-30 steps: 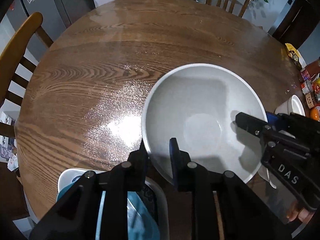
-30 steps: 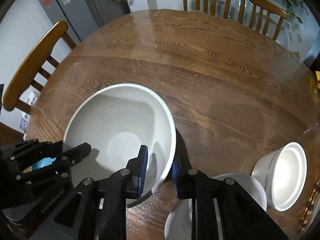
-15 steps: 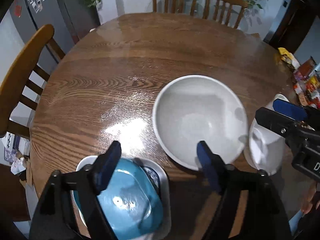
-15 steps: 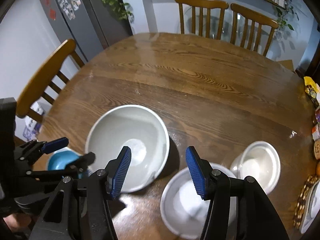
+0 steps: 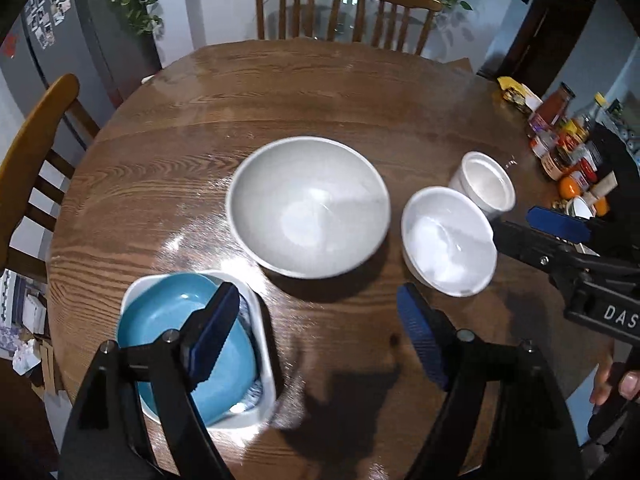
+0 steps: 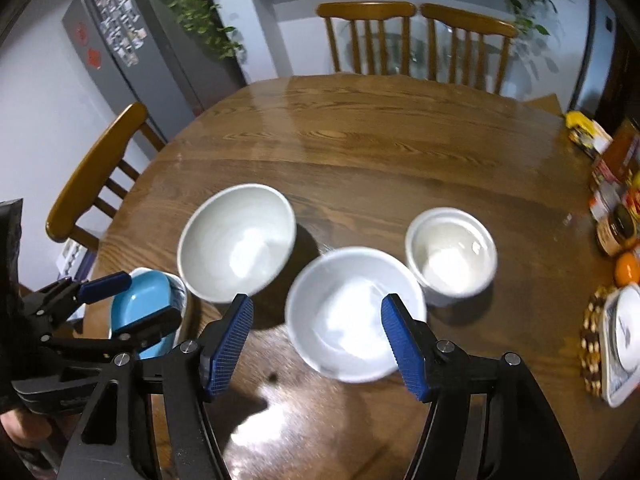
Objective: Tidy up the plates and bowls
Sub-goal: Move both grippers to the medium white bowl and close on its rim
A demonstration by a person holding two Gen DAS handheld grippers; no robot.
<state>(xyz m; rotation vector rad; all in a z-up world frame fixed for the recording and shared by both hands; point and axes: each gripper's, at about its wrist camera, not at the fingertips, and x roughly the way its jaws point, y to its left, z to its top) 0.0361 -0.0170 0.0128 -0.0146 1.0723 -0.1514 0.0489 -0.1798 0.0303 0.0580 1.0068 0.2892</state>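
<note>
Now that both grippers have let go of its rim, the large grey bowl is sitting free on the round table, just beside the medium white bowl. Left gripper and right gripper are drawing back with jaws wide apart, holding nothing. Judging by this, placement is finishing, while the small white bowl and the blue plate in its white dish are awaiting sorting.

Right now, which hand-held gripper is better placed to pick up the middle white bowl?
Right. The right hand-held gripper is open, and the white bowl sits directly between its fingers. The left hand-held gripper is open over bare table, with the blue dish to its left.
</note>
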